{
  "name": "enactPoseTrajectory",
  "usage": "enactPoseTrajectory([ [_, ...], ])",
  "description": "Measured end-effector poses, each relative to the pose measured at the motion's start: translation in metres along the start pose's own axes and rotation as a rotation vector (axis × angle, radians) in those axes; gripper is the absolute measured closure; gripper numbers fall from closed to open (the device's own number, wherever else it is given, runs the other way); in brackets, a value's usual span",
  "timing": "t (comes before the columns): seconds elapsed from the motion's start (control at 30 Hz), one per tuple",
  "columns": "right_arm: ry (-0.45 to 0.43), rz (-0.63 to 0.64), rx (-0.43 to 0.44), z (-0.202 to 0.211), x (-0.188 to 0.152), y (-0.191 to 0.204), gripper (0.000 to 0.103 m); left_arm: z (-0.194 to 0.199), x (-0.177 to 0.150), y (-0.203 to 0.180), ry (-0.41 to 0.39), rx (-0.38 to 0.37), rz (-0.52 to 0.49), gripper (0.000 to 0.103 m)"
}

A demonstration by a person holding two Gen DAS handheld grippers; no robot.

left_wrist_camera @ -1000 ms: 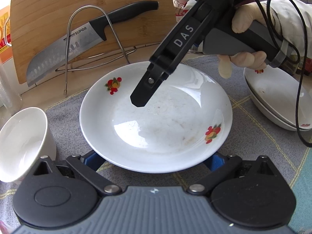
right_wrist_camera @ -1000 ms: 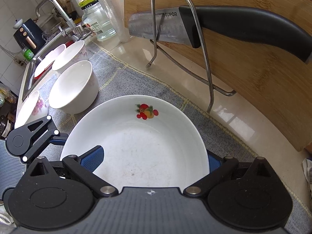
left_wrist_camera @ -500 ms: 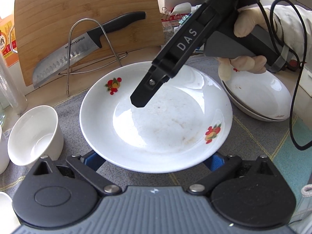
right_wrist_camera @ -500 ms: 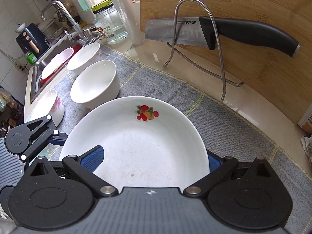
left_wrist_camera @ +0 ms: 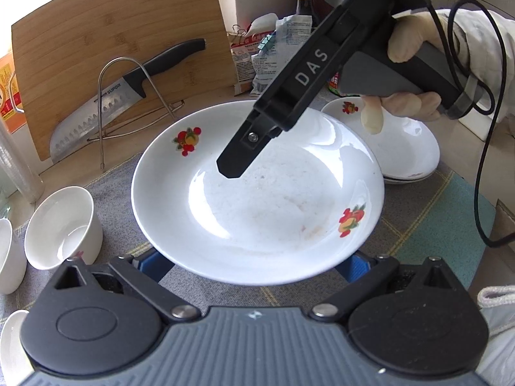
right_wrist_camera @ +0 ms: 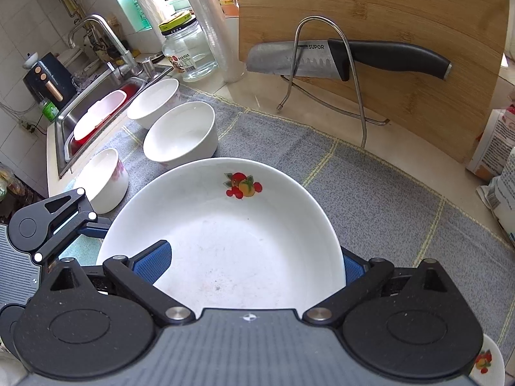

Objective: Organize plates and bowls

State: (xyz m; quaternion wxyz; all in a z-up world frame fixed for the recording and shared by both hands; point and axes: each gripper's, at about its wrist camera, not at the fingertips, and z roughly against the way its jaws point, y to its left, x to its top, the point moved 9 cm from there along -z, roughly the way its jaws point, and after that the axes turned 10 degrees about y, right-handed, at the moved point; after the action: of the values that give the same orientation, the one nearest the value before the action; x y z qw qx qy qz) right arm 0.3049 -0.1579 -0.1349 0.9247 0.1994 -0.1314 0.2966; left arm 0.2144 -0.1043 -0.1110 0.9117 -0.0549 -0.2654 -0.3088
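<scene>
A white plate with fruit prints (left_wrist_camera: 257, 199) is held in the air between both grippers; it also shows in the right wrist view (right_wrist_camera: 225, 241). My left gripper (left_wrist_camera: 254, 265) is shut on its near rim, blue pads under and beside the rim. My right gripper (right_wrist_camera: 254, 265) is shut on the opposite rim, one finger (left_wrist_camera: 238, 157) lying over the plate's inside. A stack of like plates (left_wrist_camera: 405, 148) sits on the mat to the right. White bowls (right_wrist_camera: 180, 135) stand to the left.
A grey mat (right_wrist_camera: 370, 193) covers the counter. A wooden cutting board (right_wrist_camera: 386, 32) with a knife (right_wrist_camera: 338, 58) in a wire rack stands behind. A sink (right_wrist_camera: 96, 112) lies far left. Packets (left_wrist_camera: 273, 54) and a jar (right_wrist_camera: 190, 51) stand at the back.
The plate, held by both grippers, has moved up and back from the cutting board. The plate stack at the right has come more into view.
</scene>
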Motion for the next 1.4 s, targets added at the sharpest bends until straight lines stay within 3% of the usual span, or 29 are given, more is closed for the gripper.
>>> enactPoseTrajectory([
  [0.4,-0.036,-0.097,-0.047,0.028,-0.038,-0.011,0.0,0.007,0.006,-0.036,-0.005,-0.062,-0.104,0.001],
  [1.4,-0.101,-0.334,-0.175,0.081,-0.119,-0.071,0.0,-0.023,0.038,-0.104,-0.024,-0.23,-0.317,0.001],
])
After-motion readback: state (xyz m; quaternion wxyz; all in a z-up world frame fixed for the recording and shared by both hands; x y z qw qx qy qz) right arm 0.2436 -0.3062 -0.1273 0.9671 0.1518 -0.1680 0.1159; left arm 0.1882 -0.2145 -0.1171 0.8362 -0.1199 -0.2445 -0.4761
